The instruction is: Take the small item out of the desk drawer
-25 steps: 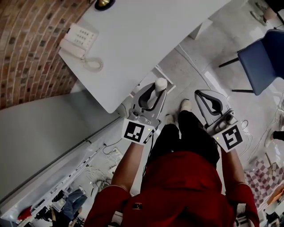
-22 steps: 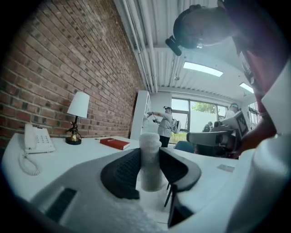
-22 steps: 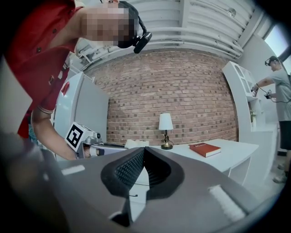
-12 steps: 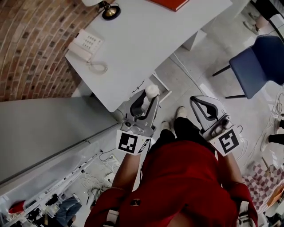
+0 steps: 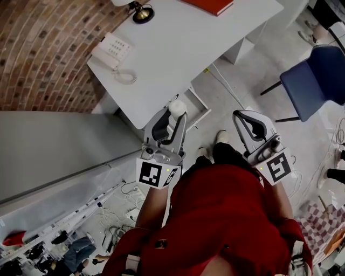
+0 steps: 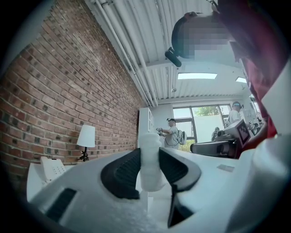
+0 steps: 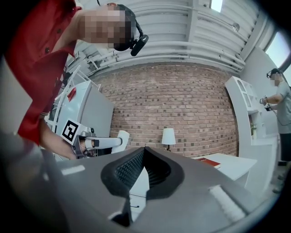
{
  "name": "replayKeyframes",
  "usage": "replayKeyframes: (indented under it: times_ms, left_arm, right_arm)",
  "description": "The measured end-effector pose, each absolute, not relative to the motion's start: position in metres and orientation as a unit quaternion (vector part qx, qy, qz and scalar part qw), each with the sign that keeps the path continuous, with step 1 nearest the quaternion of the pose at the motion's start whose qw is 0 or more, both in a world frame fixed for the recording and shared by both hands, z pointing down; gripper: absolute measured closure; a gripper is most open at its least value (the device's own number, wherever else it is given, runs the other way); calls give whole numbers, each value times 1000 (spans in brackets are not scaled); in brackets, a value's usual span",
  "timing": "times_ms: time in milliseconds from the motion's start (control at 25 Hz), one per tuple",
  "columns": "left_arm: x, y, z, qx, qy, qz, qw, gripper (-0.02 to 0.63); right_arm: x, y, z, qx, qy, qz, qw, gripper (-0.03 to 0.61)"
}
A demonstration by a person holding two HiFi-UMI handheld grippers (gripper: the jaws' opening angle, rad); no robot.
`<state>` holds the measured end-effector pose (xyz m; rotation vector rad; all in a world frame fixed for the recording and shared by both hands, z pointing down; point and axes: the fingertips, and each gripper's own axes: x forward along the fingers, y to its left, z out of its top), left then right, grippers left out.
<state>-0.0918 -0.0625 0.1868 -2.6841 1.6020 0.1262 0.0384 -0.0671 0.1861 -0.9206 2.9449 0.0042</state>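
Observation:
My left gripper [image 5: 173,114] is shut on a small white bottle [image 5: 177,107], held upright between its dark pads just off the near edge of the white desk [image 5: 178,48]. In the left gripper view the bottle [image 6: 150,159] stands pinched between both pads. The open desk drawer [image 5: 198,106] lies just to the right of the bottle, under the desk edge. My right gripper [image 5: 240,115] hangs over the floor to the right, jaws shut with nothing between them [image 7: 143,152]. From the right gripper view, the left gripper [image 7: 102,142] and the bottle [image 7: 122,138] show at the left.
On the desk are a white telephone [image 5: 115,51], a lamp base [image 5: 142,12] and a red book [image 5: 213,5]. A blue chair [image 5: 318,75] stands at the right. A brick wall [image 5: 43,48] runs along the left. The person's legs and feet are below the grippers.
The left gripper, still holding the bottle, has shifted left away from the drawer. The head view has moved so that more of the desk shows. The right gripper has hardly moved.

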Motion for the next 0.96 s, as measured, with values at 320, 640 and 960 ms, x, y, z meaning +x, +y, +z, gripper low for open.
replayKeyframes:
  times_ms: [320, 640, 960]
  left_arm:
    - [-100, -55, 188, -856, 516, 42, 3, 480]
    - [-109, -50, 194, -855, 517, 38, -5, 480]
    - [-118, -44, 201, -853, 520, 36, -11, 480]
  right_arm:
    - [32, -60, 185, -296, 955, 1, 26, 568]
    - [31, -56, 188, -298, 954, 2, 17, 568]
    - [28, -55, 187, -298, 954, 6, 11, 568]
